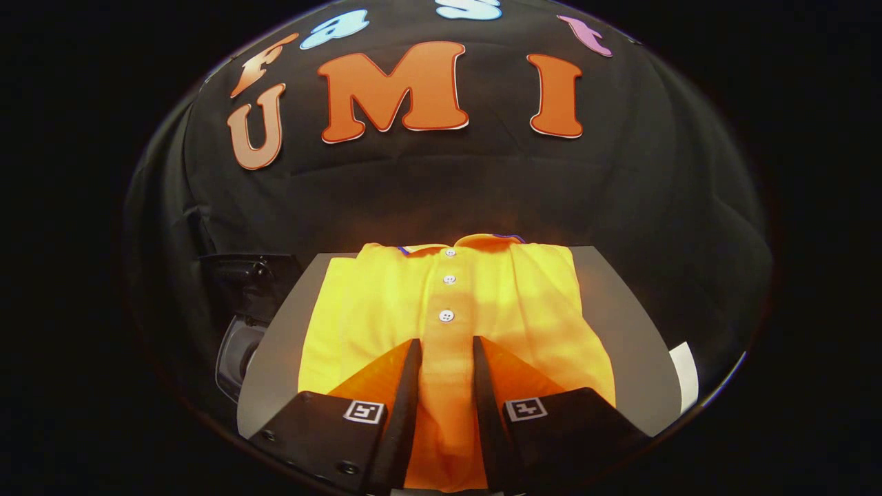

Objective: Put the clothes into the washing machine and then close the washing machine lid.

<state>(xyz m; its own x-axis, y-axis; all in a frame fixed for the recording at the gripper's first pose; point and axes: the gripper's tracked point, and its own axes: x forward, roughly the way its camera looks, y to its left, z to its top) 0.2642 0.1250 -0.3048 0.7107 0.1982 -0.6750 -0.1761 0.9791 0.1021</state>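
Yellow polo shirt (482,310) lies flat on the grey table (620,317), collar at the far edge, three white buttons running down its placket toward me. My claw (446,341) sits low over it, fingers parted with the placket strip between them; whether they touch the fabric I cannot tell. A dark washing machine (241,310) stands just left of the table.

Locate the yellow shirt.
In the gripper view the shirt lies flat on the grey table, its button strip running between the open claw fingers.
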